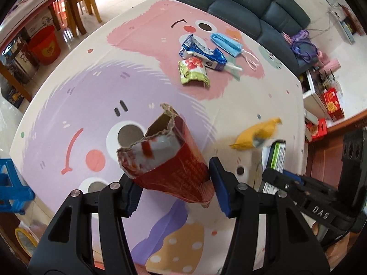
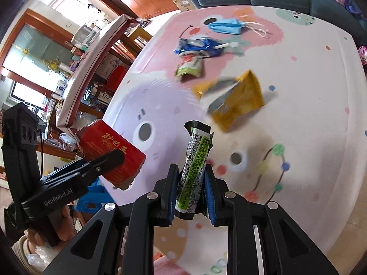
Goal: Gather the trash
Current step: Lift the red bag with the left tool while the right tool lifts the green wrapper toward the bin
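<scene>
Wrappers: four (image 2: 234, 102) (two blurred); red carton (image 1: 169, 160): one; face mask (image 1: 226, 43): one.

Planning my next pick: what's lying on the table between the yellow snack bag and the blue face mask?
In the right wrist view, the green snack wrapper and blue foil wrapper lie between the yellow snack bag and blue face mask.

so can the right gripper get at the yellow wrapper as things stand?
Probably not yet. The right gripper is shut on a green-labelled wrapper, so its fingers are occupied. The path itself looks free: the yellow wrapper lies just ahead on the table, with nothing between.
</scene>
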`<state>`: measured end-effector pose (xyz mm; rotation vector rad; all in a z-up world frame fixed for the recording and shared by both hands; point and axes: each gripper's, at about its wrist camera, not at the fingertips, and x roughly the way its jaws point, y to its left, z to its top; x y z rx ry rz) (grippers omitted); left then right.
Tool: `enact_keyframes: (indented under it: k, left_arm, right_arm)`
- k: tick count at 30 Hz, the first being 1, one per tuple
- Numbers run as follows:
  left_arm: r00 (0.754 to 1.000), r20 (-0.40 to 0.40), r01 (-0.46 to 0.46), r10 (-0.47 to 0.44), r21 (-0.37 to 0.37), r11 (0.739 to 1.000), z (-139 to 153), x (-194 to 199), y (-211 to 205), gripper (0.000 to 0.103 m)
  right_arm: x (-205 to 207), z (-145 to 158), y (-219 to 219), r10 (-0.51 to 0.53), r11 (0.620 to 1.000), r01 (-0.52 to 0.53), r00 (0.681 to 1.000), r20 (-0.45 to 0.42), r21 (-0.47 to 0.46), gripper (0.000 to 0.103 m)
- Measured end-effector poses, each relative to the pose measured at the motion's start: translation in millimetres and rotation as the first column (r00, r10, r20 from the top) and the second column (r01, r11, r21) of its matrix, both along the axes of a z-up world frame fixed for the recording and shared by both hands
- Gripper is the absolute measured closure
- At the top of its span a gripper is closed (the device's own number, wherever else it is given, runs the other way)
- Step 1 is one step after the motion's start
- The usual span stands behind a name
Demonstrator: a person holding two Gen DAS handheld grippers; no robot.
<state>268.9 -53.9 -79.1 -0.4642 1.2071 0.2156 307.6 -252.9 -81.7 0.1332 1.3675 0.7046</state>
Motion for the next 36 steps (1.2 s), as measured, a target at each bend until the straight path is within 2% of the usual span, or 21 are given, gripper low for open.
enact_keyframes:
  k: [9,15,20,23,26,29,33,36]
  left_arm:
    - [0.998,0.038,0.055,-0.056,0.011,0.998,24.5,-69.2,8.0,0.052]
    - [0.994,0.052,0.092,-0.093,0.027,0.995,34.4,-131.8,24.8,0.052]
    - [0.986,0.060,0.154,-0.158,0.066,0.986,35.5,-189.2,36.5,0.052]
    - [0.979,0.056,0.192,-0.197,0.079,0.978,27.4,-225.6,42.8,0.052]
    - [0.972,0.041,0.226,-0.230,0.086,0.970,12.6,-262.4,46.6,0.052]
    - [0.968,0.002,0.249,-0.250,0.081,0.965,-6.5,-292.4,46.6,0.052]
    - [0.962,-0.035,0.272,-0.270,0.076,0.959,-31.7,-321.1,40.2,0.052]
    - [0.959,-0.058,0.283,-0.279,0.071,0.957,-55.8,-334.6,30.6,0.052]
  right_arm:
    - [-88.6,21.6,39.5,0.022,1.000,-0.022,0.999,0.029,-0.016,0.081]
    - [-171.5,33.3,63.0,0.020,0.999,-0.016,0.996,0.091,-0.038,0.081]
    - [-244.3,26.2,74.0,-0.001,0.998,0.008,0.991,0.135,-0.054,0.081]
    - [-290.3,14.4,79.1,-0.007,0.997,0.019,0.988,0.154,-0.075,0.081]
    - [-333.7,-4.7,80.3,-0.018,0.996,0.029,0.992,0.122,-0.085,0.081]
    - [-359.5,-28.0,77.0,-0.025,0.992,0.037,0.995,0.097,-0.123,0.081]
    - [-375.5,-63.3,66.6,-0.041,0.988,0.049,0.998,0.055,-0.143,0.081]
    - [-376.9,-101.3,57.4,-0.051,0.986,0.056,0.998,0.038,-0.159,0.081]
